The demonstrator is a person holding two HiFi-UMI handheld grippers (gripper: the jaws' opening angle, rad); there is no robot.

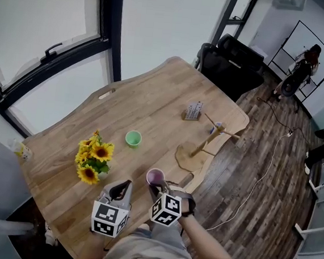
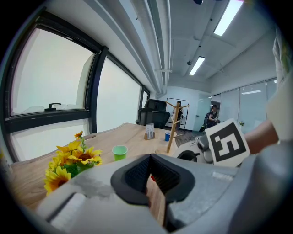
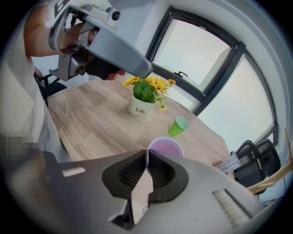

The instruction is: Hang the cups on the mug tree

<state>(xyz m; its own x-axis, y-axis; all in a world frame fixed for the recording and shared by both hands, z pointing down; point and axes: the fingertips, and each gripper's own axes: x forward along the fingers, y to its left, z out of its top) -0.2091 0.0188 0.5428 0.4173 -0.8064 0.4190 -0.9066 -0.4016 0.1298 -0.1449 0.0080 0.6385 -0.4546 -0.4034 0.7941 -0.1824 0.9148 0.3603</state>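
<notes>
A purple cup hangs just above the table's near edge, and my right gripper is shut on its rim. In the right gripper view the pads pinch the near rim of that purple cup at the right gripper. A green cup stands upright mid-table. The wooden mug tree stands at the right edge with a blue cup hanging on a peg. My left gripper hovers beside the right one with its pads together and nothing between them, as the left gripper shows in its own view.
A pot of sunflowers sits left of my grippers. A small card holder stands behind the mug tree. A black office chair is at the table's far end; a person stands far back. Windows line the left.
</notes>
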